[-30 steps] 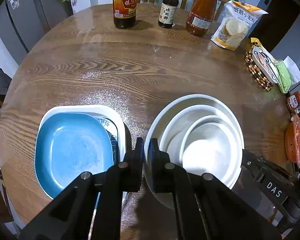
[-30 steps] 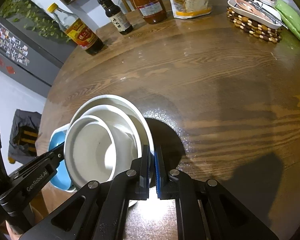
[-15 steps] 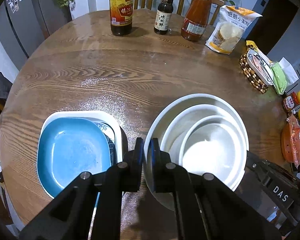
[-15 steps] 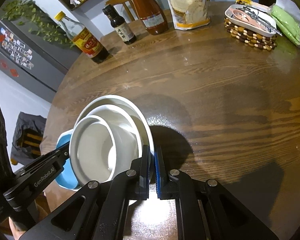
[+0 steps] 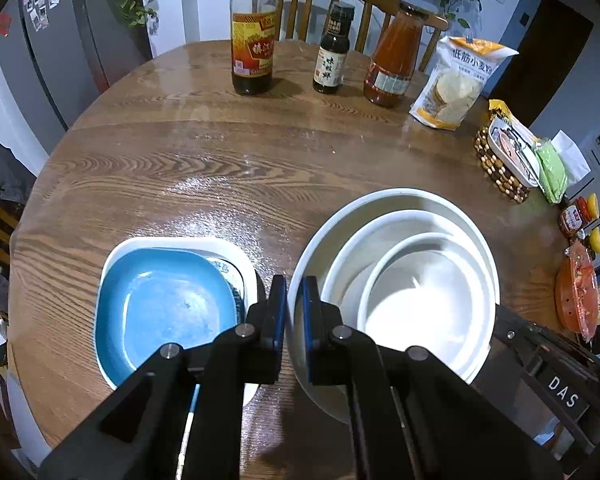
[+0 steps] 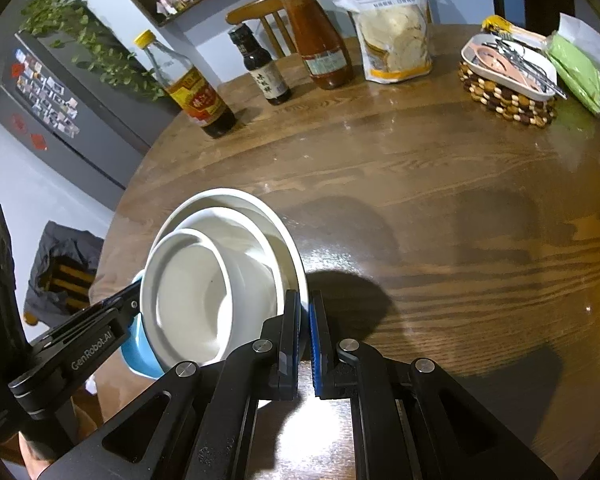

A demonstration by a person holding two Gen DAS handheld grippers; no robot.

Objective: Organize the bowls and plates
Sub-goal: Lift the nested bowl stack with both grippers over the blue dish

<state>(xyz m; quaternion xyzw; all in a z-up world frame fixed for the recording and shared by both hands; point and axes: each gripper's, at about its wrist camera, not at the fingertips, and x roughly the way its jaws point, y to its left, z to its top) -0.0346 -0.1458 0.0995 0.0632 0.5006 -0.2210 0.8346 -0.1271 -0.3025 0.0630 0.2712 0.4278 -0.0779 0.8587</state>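
Observation:
A stack of three nested white bowls [image 5: 396, 280] is held up over the round wooden table [image 5: 220, 160]. My left gripper [image 5: 295, 300] is shut on the left rim of the largest bowl. My right gripper [image 6: 305, 320] is shut on the same bowl's right rim; the stack shows in the right wrist view [image 6: 220, 272]. A blue plate [image 5: 160, 308] lies in a white square dish [image 5: 236, 250] on the table at the left, with a patterned plate partly hidden under the blue one.
At the far edge stand a vinegar bottle [image 5: 253, 36], a dark sauce bottle [image 5: 332, 56], a red sauce jar [image 5: 392, 64] and a flour bag [image 5: 460, 80]. A beaded trivet with a dish [image 5: 504, 160] sits at the right. Chairs stand behind the table.
Both grippers have lifted and pulled back with the bowl stack; more of the far table and room shows. The blue plate and dish have not moved.

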